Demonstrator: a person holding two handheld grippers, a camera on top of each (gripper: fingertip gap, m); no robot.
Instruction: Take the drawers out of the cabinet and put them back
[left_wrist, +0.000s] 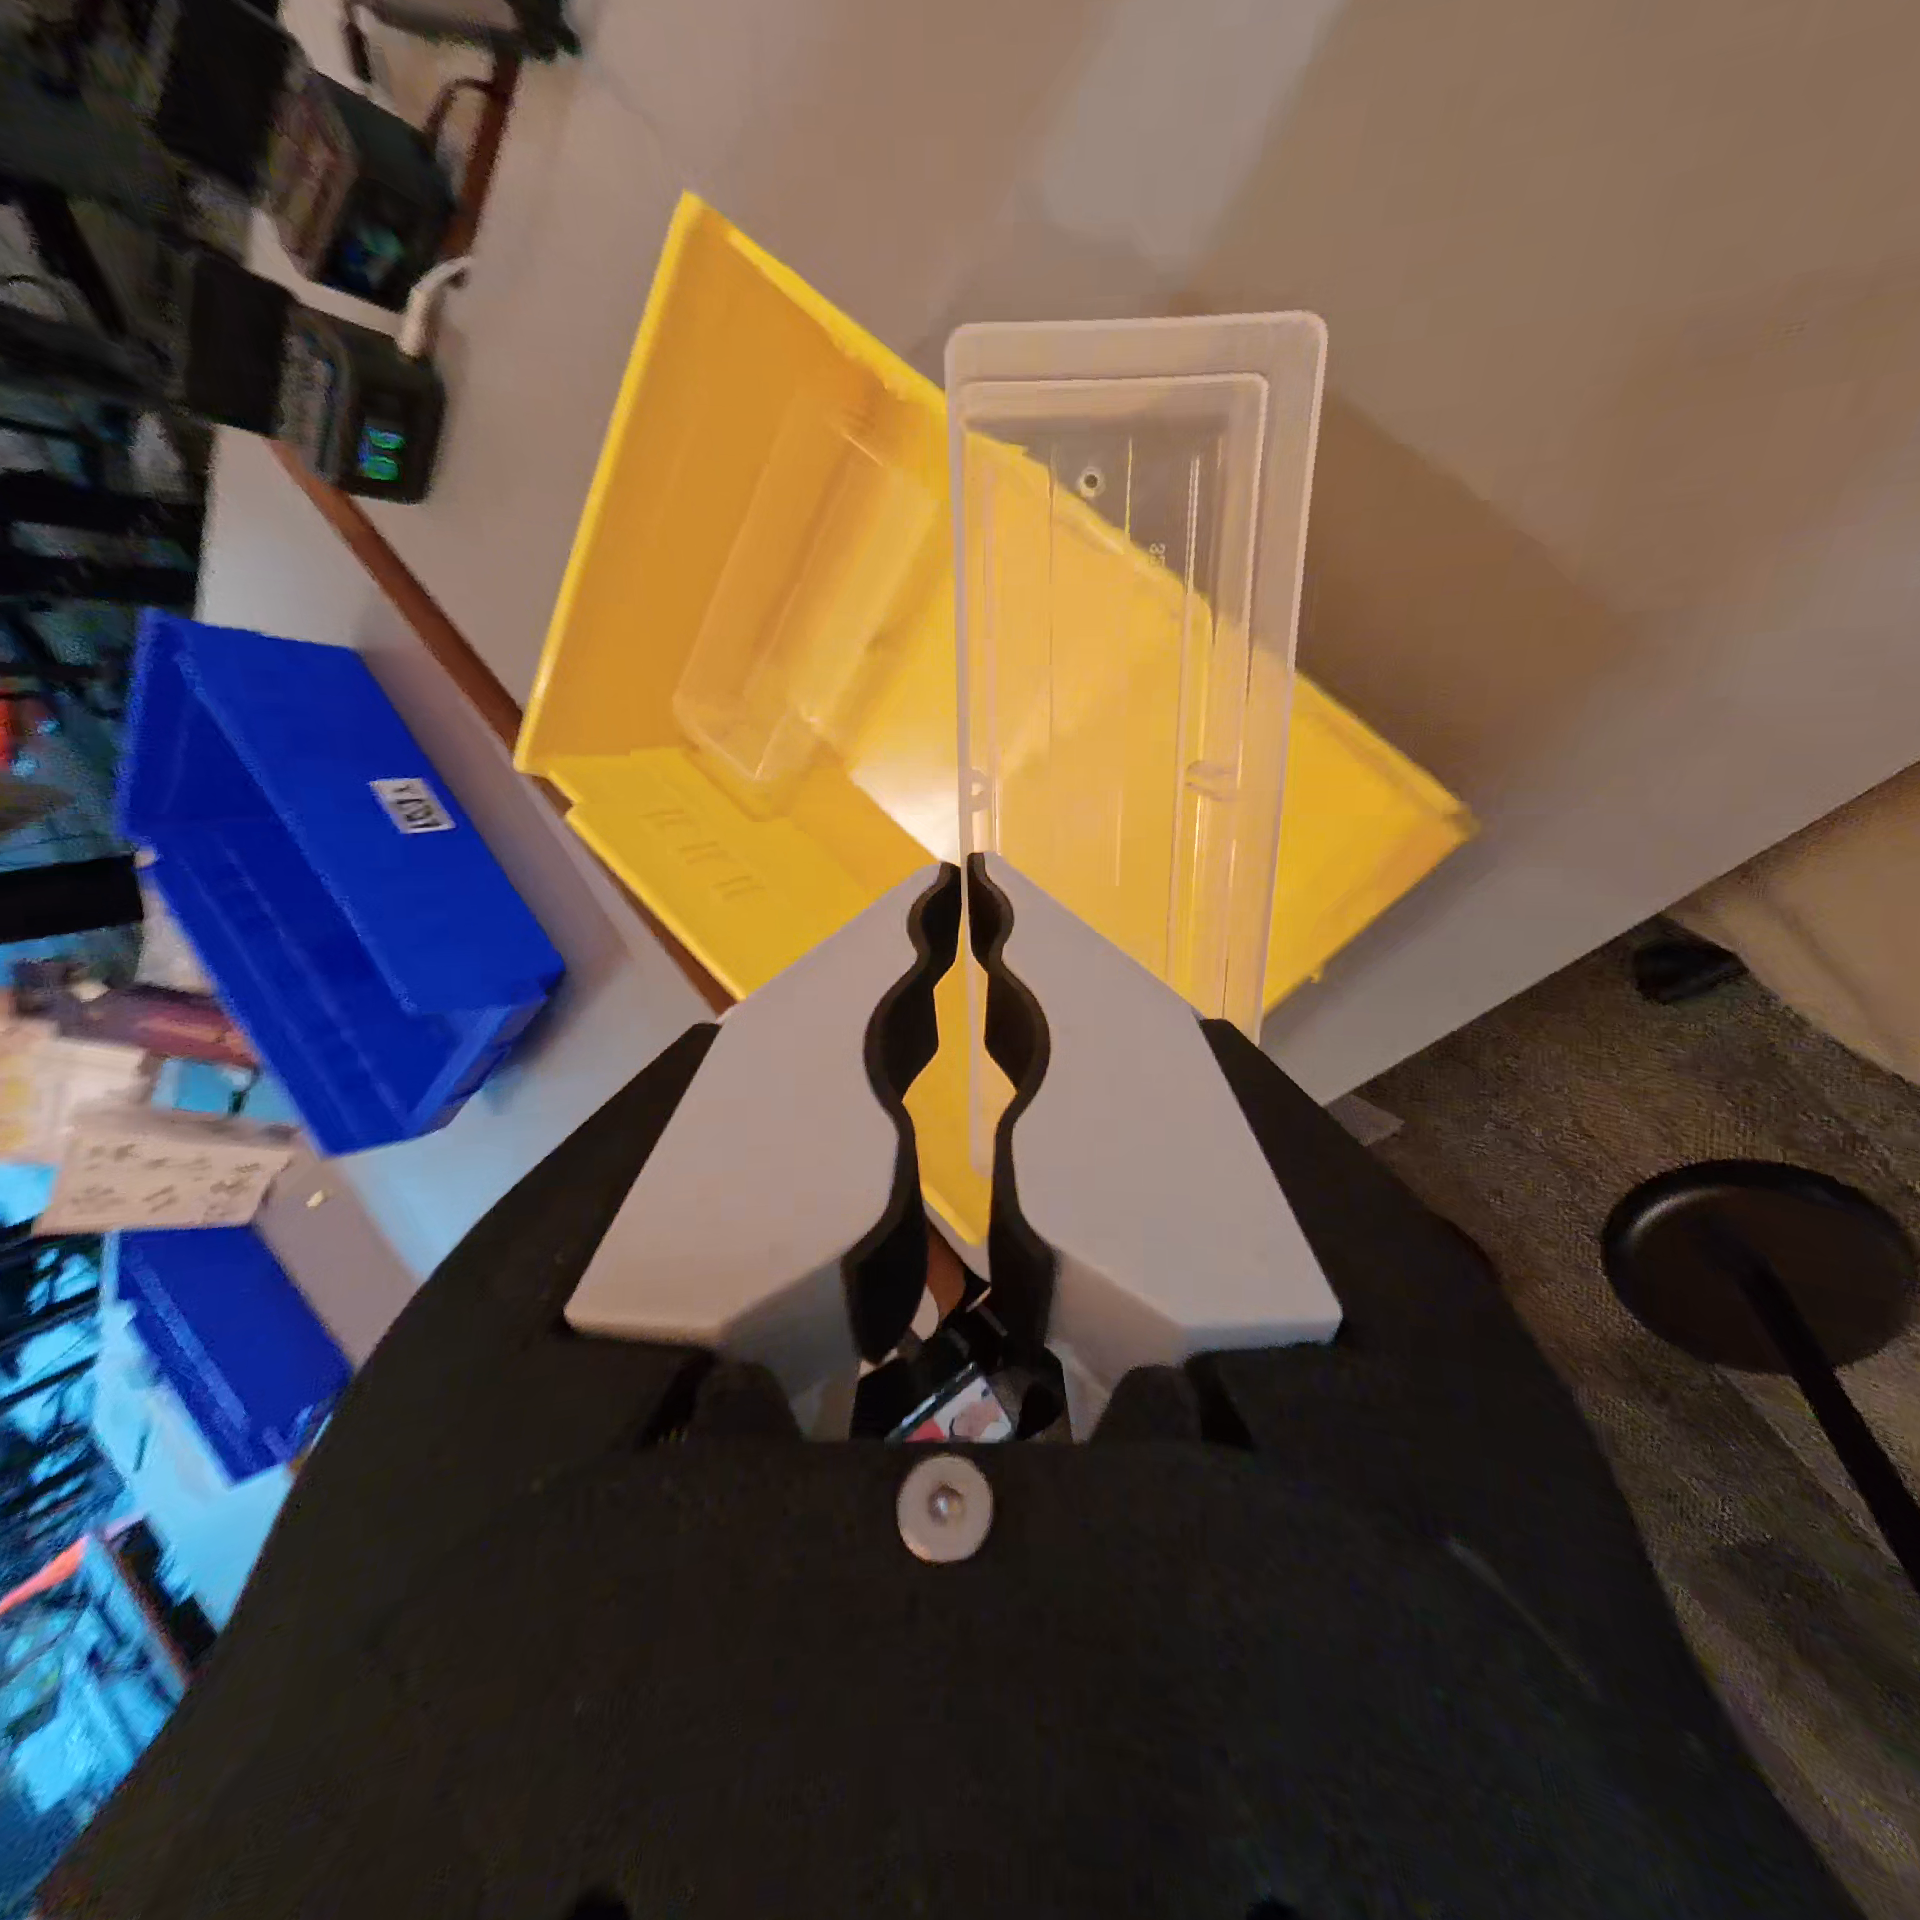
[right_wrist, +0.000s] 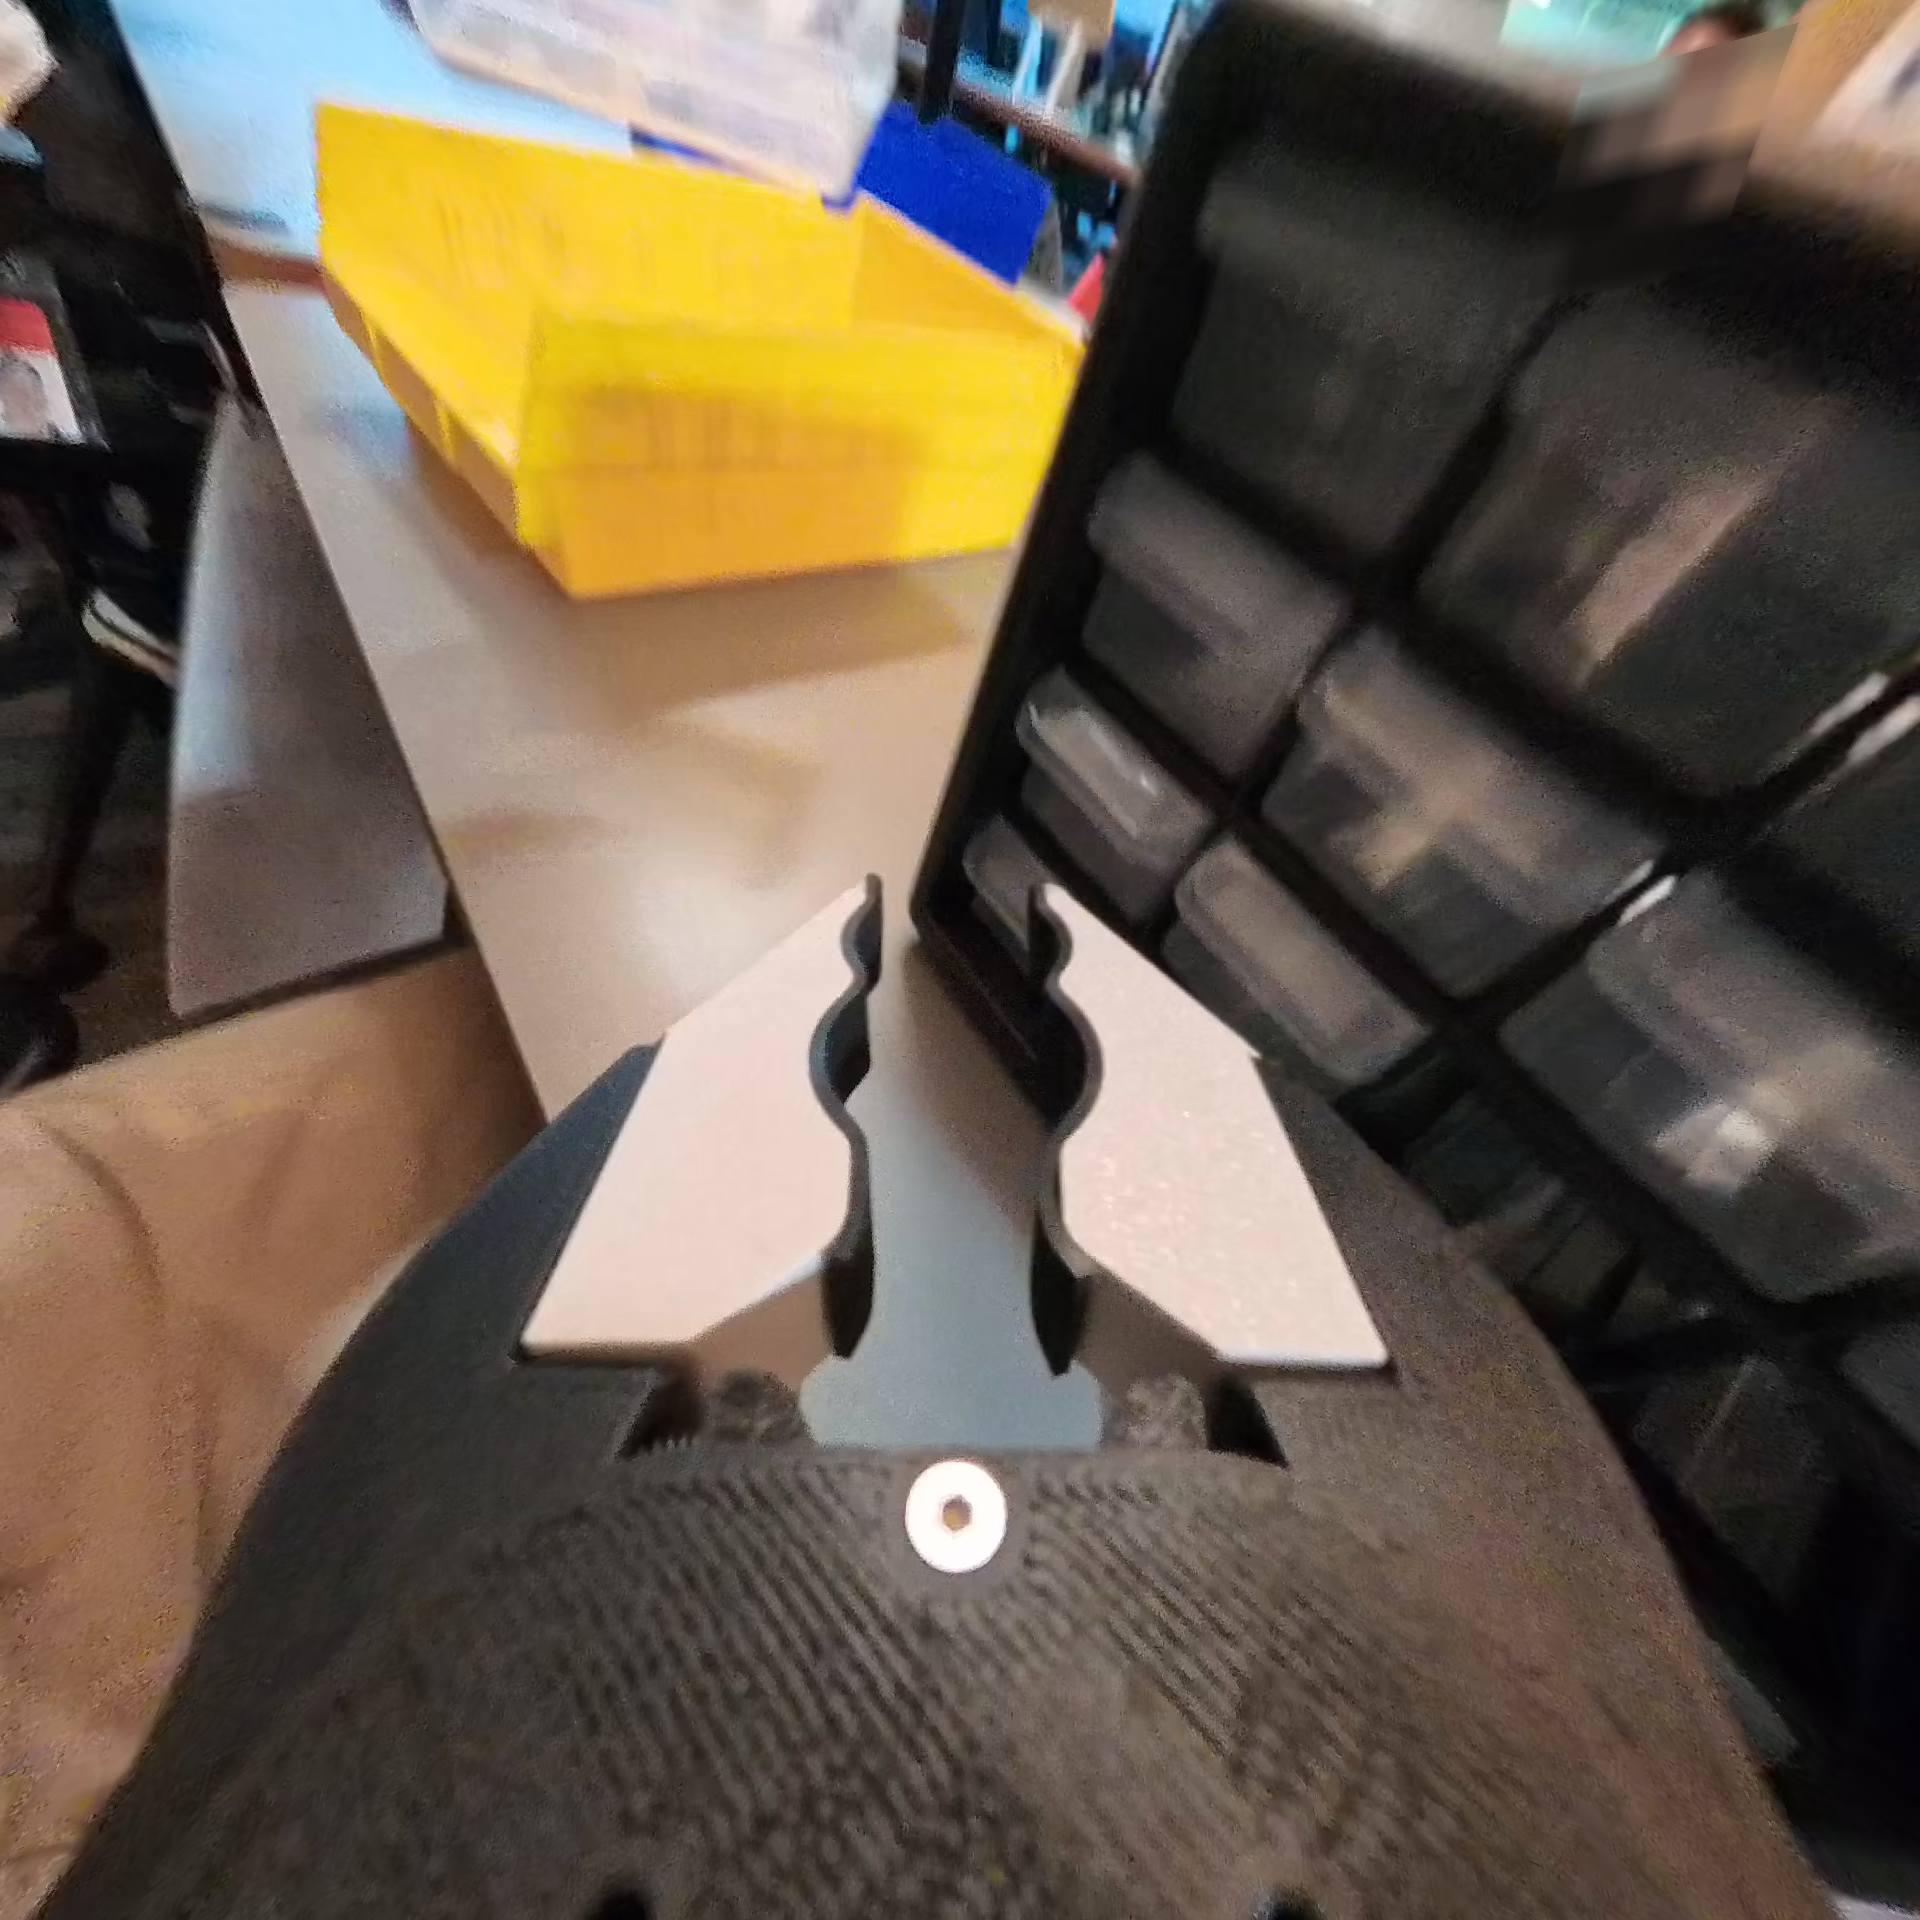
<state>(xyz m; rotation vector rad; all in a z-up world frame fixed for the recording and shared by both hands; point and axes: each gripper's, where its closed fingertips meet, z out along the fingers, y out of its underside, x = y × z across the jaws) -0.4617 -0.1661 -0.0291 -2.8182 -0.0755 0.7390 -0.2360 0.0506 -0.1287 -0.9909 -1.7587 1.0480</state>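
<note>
The left gripper is closed on the thin side wall of a clear plastic drawer, which fills the centre of the left wrist view. The drawer hangs above a yellow bin that sits on a grey table. A second clear drawer lies inside the bin, left of centre. Blue bins stand at the left edge of the frame.

The right gripper is parted and holds nothing. Its tips sit at the lower left corner of the black cabinet, which occupies the right half of the right wrist view. This view is blurred. Several drawers remain seated in their slots, for example one near the frame centre.

Handling assessment:
- The drawer appears light, rigid and thin-walled.
- The smooth plastic is likely slippery between the jaws; a grip on one wall edge may let it pivot.
- Excess clamping force may flex or crack the wall.
- For reinsertion, hold the front lip or handle end, so the rear end enters the slot first.
- Align the drawer squarely with its slot; the fit looks close.
</note>
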